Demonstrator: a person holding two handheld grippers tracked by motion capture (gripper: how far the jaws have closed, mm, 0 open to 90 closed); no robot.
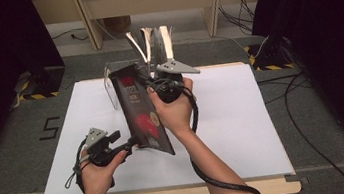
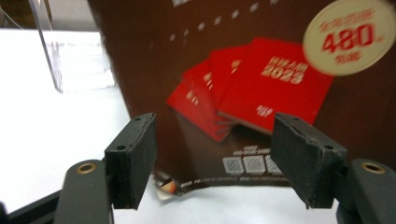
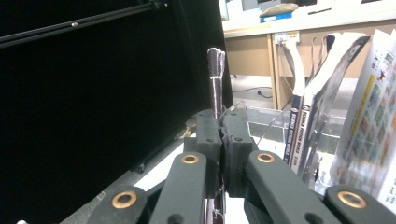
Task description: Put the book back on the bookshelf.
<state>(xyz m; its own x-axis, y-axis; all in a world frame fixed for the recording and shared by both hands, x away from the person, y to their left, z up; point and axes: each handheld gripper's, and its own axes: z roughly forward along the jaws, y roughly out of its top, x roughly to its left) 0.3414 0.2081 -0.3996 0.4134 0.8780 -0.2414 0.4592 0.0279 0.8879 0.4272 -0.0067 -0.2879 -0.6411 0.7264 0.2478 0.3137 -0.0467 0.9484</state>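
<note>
The dark booklet (image 1: 140, 112) is pinched at its upper edge by the right gripper (image 1: 158, 86), its long axis running down toward the person. Its lower end lies just ahead of the left gripper (image 2: 212, 158), whose jaws are spread and not yet touching it.

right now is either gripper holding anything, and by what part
The right gripper is shut on the dark magazine, pinching its thin edge. The left gripper is open, jaws either side of its lower end.

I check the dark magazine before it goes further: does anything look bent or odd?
Yes. The dark magazine has a curled-up bottom corner near the left gripper, whose jaws stand open around it.
</note>
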